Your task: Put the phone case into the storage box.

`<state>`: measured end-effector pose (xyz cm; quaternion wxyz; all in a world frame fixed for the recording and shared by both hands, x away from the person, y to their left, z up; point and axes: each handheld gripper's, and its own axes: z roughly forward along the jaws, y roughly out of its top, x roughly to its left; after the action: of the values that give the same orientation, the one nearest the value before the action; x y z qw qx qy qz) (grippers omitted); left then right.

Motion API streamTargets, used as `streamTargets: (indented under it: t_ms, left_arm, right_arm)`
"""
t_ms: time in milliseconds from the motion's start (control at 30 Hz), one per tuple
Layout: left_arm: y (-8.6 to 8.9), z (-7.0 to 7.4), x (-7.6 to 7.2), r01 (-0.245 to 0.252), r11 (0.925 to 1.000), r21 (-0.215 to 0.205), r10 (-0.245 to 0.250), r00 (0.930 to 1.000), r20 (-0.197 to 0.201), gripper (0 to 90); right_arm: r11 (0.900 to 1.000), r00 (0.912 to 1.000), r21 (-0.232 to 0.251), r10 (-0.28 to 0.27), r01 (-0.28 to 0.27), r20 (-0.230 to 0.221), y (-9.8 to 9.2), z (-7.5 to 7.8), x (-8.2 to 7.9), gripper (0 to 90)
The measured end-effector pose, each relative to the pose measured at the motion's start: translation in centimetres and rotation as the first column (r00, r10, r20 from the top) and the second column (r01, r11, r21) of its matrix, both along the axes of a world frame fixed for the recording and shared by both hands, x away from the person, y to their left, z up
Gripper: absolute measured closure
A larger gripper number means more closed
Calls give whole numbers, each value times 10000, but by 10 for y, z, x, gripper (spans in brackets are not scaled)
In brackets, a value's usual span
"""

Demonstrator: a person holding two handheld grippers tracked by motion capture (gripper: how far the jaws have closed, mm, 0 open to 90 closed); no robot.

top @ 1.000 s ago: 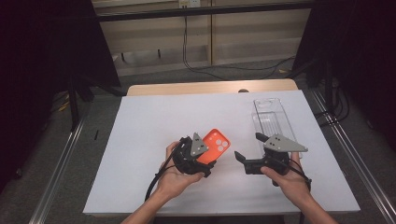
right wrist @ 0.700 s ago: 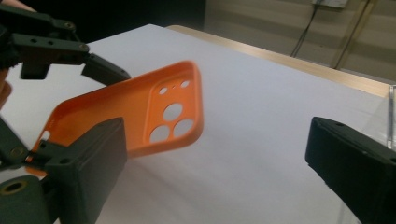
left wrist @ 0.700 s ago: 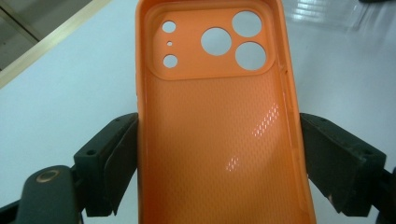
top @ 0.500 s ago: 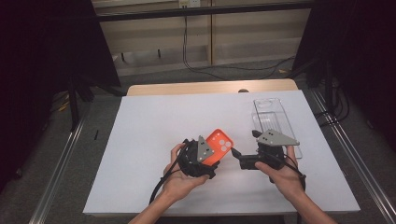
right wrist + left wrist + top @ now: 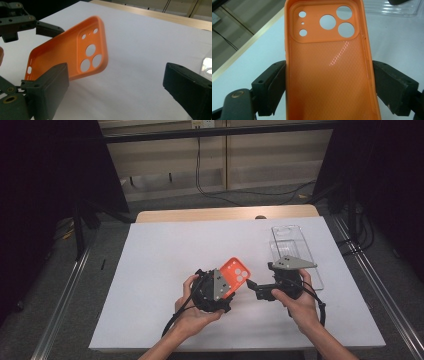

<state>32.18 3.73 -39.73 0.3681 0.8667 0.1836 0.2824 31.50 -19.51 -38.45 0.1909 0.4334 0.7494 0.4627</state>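
1. We note a white tabletop (image 5: pixel 150 270) with a wooden strip along its far edge; beyond it, a grey floor, pale wall panels with dangling cables, and dark curtains on both sides. Metal rails run along the left and right of the tabletop.
2. We read no brand, label or writing on any item.
3. Our left tool (image 5: pixel 212 292) sits near the centre of the tabletop, held from below by the left hand (image 5: pixel 192 312). In the left gripper view its jaws press both long edges of the orange phone case (image 5: pixel 329 70), so it grips the case. The case is raised off the surface, tilted, camera cut-outs at the far end, hollow side toward the left tool's camera.
4. Our right tool (image 5: pixel 257 289) is just right of the case, pointing left toward it, held by the right hand (image 5: pixel 300 305). In the right gripper view its jaws stand wide apart, nothing between them.
5. A clear phone case (image 5: pixel 295 247) lies flat at far right, behind the right tool.
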Motion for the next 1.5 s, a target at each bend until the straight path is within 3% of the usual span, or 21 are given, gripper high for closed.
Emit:
streamTargets:
  t_ms: [67,200,433,500,600,667,800,900,933,1233,1500]
  left_arm:
    - [1,0,0,-69,10000,-29,69,9999,126,159]
    - [0,0,-2,-73,10000,-18,73,9997,244,159]
    - [0,1,-6,-154,9998,-104,160,9983,569,159]
    - [1,2,-5,-153,9999,-53,155,9984,552,159]
    - [0,1,-4,-172,9998,-52,175,9984,538,159]
    - [0,0,-3,-190,9998,-44,192,9977,652,159]
    - [-1,0,-3,-232,9997,-75,237,9969,756,159]
    - [0,1,-3,-284,9995,-122,294,9959,860,159]
    - [0,2,-3,-297,9995,-88,304,9951,942,159]
    - [-2,1,-5,-266,9996,35,260,9936,1103,159]
    - [-4,0,-8,-200,9995,236,167,9914,1299,159]
  right_arm:
    - [9996,9997,-179,234,-236,-93,3,-1,1,60]
    - [9997,9995,30,236,-235,-229,7,1,2,45]
    - [9975,9882,684,249,-147,-1512,3,7,10,81]
    - [9951,9857,984,280,-117,-1662,2,8,13,108]
    - [9927,9863,1204,306,-110,-1623,2,10,15,218]
    - [9878,9820,1556,285,9,-1867,3,11,16,227]
    - [9831,9730,1813,188,238,-2300,6,13,20,292]
    - [9747,9669,2216,280,299,-2535,6,13,23,416]
    - [9722,9639,2309,251,381,-2649,6,13,23,420]
    - [9669,9462,2468,188,651,-3229,10,13,27,570]
    - [9606,9278,2628,144,907,-3728,12,10,30,637]
